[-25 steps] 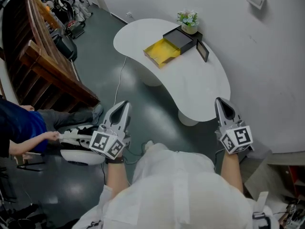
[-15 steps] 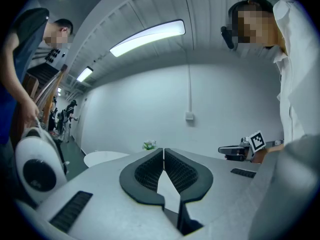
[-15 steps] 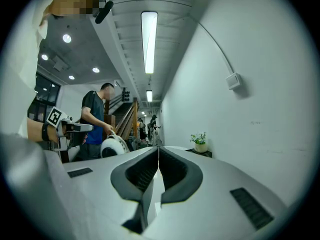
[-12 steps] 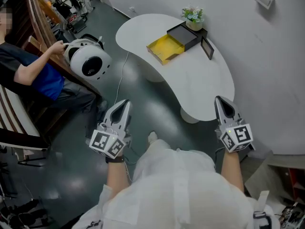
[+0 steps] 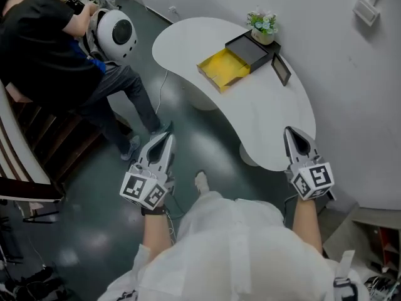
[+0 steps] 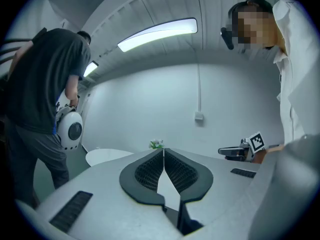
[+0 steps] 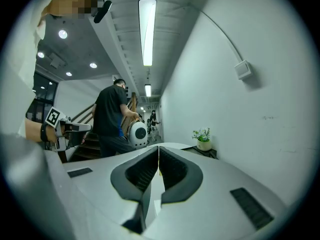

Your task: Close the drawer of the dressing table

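Observation:
On the white curved dressing table (image 5: pixel 263 115) a yellow drawer (image 5: pixel 223 68) stands pulled out of a black box (image 5: pixel 252 50), toward the table's left edge. My left gripper (image 5: pixel 168 137) hangs over the floor, short of the table, its jaws shut on nothing. My right gripper (image 5: pixel 291 132) is level with the table's near edge, also shut and empty. In the left gripper view the closed left gripper (image 6: pixel 163 150) points at the far table (image 6: pixel 102 155). The right gripper (image 7: pixel 159 147) points along the wall toward the plant (image 7: pixel 202 135).
A small potted plant (image 5: pixel 263 24) and a black framed panel (image 5: pixel 282 69) stand beside the box. At upper left a person in black (image 5: pixel 44 49) holds a white round device (image 5: pixel 116 33). Wooden stairs (image 5: pixel 19 143) run along the left, and a cable (image 5: pixel 158 105) lies on the dark floor.
The white round device was carried from lower left to upper left, where a person in black now stands. Both grippers came slightly nearer the table, still shut.

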A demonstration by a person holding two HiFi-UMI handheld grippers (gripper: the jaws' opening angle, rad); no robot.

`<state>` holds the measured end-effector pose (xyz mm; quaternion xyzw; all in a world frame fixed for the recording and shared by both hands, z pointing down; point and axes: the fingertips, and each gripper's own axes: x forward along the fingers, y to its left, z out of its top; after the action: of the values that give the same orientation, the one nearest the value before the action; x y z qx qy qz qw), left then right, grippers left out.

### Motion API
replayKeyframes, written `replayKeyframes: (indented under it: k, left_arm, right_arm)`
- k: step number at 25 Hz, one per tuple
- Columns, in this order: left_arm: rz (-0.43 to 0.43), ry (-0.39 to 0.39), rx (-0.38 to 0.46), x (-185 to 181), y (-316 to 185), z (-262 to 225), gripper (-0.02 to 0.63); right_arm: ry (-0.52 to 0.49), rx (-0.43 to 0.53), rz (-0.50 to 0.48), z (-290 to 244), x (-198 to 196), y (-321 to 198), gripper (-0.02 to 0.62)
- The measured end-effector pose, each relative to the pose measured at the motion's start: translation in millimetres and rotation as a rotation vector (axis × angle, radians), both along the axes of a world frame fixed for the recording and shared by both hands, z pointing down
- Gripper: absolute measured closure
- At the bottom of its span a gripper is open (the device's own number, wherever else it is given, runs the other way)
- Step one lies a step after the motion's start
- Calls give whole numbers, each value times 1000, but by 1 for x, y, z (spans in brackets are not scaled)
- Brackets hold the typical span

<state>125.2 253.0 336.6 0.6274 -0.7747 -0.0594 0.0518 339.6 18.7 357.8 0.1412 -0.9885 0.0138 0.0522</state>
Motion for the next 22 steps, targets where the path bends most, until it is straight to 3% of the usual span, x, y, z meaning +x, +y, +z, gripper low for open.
replayKeyframes:
  k: [15,22]
  left_arm:
    - [8,4,11,-166,6,1,584]
    - [32,-1,24,-226,23,2,584]
  right_arm:
    - [-1,23,45,-7,-157,-10,584]
    - [10,47,93,-8,-207,-4,584]
